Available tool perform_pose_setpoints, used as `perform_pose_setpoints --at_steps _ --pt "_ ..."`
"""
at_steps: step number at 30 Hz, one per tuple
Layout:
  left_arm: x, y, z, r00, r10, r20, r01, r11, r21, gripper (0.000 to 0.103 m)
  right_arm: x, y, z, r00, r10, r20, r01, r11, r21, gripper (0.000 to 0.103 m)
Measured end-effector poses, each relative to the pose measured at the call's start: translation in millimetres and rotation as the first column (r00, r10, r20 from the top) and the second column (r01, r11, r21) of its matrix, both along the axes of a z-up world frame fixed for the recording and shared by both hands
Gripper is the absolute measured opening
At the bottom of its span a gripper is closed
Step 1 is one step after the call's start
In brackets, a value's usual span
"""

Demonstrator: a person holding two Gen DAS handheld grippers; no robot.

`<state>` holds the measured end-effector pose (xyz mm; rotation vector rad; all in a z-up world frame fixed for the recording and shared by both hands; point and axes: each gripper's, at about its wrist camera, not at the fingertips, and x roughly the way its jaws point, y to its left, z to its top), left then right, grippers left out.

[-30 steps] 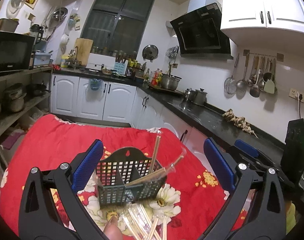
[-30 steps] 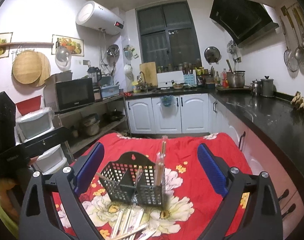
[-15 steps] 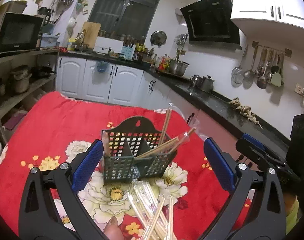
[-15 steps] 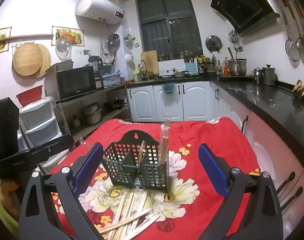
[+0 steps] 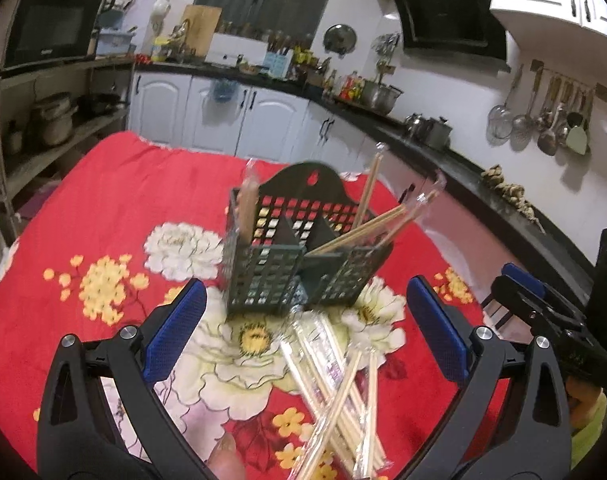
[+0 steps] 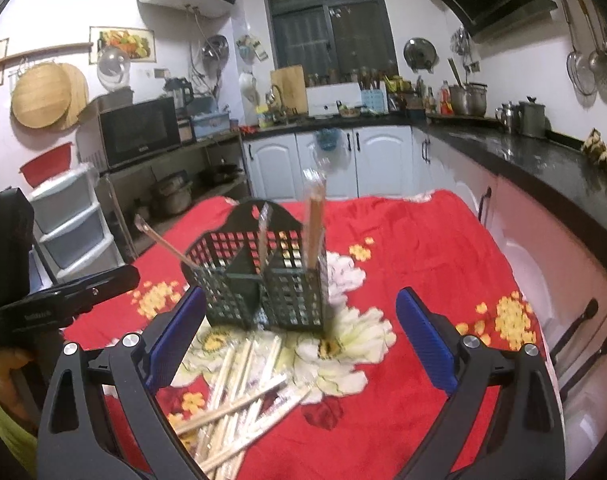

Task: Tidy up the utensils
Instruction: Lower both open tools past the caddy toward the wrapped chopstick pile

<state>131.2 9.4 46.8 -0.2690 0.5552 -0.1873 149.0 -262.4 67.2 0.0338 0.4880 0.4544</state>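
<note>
A dark green perforated utensil basket (image 5: 299, 252) stands on the red floral tablecloth (image 5: 115, 208); it also shows in the right wrist view (image 6: 259, 284). Several wrapped chopsticks (image 5: 367, 224) stand and lean in its compartments. A loose pile of wrapped chopsticks (image 5: 339, 384) lies in front of it, and shows in the right wrist view (image 6: 239, 392) too. My left gripper (image 5: 307, 336) is open and empty, above the pile. My right gripper (image 6: 299, 336) is open and empty, just short of the basket. The right gripper (image 5: 543, 312) shows at the right edge of the left wrist view.
A black countertop (image 6: 543, 164) runs along the right side with pots and hanging ladles. White cabinets (image 6: 343, 160) stand behind the table. A shelf with a microwave (image 6: 139, 128) and plastic drawers (image 6: 71, 224) is on the left.
Both grippers have pitched down and drawn nearer to the table, so the basket and chopstick pile sit higher and larger in view. Both stay open and empty.
</note>
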Motion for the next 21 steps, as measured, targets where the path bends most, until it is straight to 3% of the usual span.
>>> perform_pose_setpoints --at_steps 15,21 --pt "24.9 10.2 -54.0 0.985 -0.002 -0.173 0.003 1.0 0.004 0.092 15.0 21.7 -38.5 0.992 0.048 -0.116 -0.056 0.996 -0.066 0.09" --pt "34.3 8.9 -68.3 0.975 -0.015 -0.22 0.017 1.0 0.011 0.071 21.5 33.3 -53.7 0.984 0.068 -0.163 -0.083 0.992 -0.093 0.083"
